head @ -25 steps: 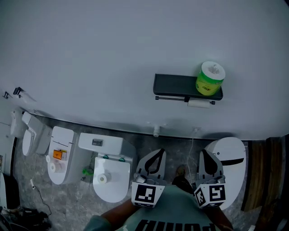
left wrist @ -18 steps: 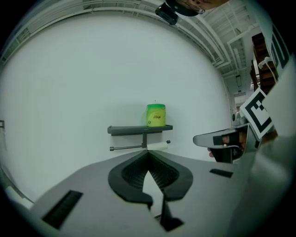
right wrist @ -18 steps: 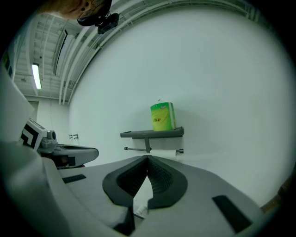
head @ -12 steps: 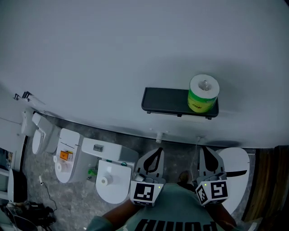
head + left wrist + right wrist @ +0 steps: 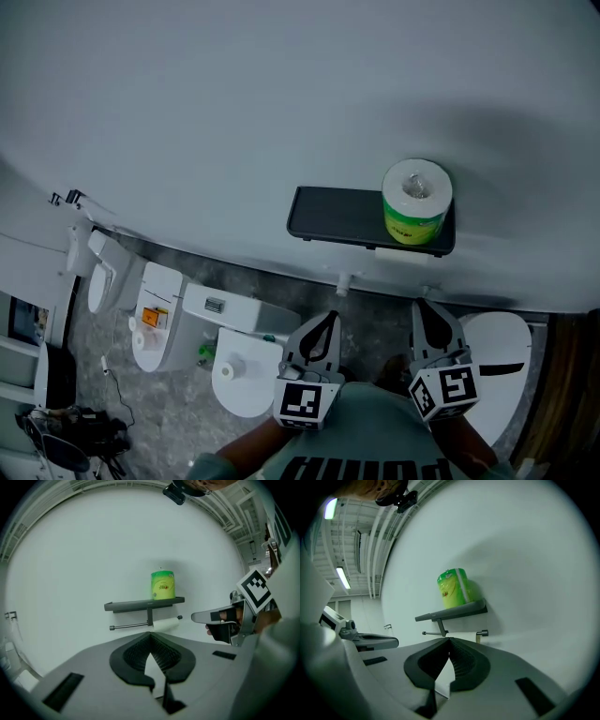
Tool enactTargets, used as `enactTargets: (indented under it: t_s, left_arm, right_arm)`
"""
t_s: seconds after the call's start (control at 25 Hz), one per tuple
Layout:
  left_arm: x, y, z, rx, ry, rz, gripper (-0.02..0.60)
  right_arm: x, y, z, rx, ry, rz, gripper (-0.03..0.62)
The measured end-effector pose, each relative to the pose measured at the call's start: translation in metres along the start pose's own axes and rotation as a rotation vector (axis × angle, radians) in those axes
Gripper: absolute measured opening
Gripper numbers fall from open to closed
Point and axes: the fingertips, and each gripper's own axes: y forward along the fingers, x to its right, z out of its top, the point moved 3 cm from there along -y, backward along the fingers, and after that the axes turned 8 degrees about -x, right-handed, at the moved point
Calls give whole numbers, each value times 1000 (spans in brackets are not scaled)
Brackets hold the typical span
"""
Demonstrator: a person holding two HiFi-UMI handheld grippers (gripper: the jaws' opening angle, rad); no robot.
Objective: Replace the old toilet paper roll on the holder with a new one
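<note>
A dark shelf [image 5: 347, 218] is fixed to the white wall, and the new roll in a green wrapper [image 5: 416, 202] stands on its right end. The old roll [image 5: 165, 624], thin and white, hangs on the bar [image 5: 131, 626] below the shelf [image 5: 143, 604]. In the head view only a sliver of it shows under the shelf. My left gripper [image 5: 329, 319] and right gripper [image 5: 424, 307] are both shut and hold nothing, side by side short of the wall and below the shelf. The right gripper view shows the wrapped roll [image 5: 452, 588] above its shut jaws.
White toilets [image 5: 246, 380] [image 5: 157, 317] and a urinal [image 5: 97, 277] line the grey floor at the left. A white rounded lid [image 5: 502, 361] lies at the right, next to a wooden panel [image 5: 567, 394]. Cables [image 5: 70, 436] are heaped at the bottom left.
The shelf and rolls sit lower and larger in the head view. Both grippers have moved toward the wall, still shut and empty. The old roll has slipped mostly under the shelf's edge.
</note>
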Motion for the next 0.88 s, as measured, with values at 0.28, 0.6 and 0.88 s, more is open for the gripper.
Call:
enactTargets:
  t_s: [0.28,0.6,0.88]
  left_arm:
    - [-11,19,1,-24,30,-53,4]
    - [-32,39,12,-20,64,-146,5]
    - [-48,56,12,-16,76,-195,5]
  right_arm:
    - [5,19,-7,-29,58,-25,8]
    - [-8,49,-16,-14,372,119,8]
    - [-2,67,-22,43,625,170,102]
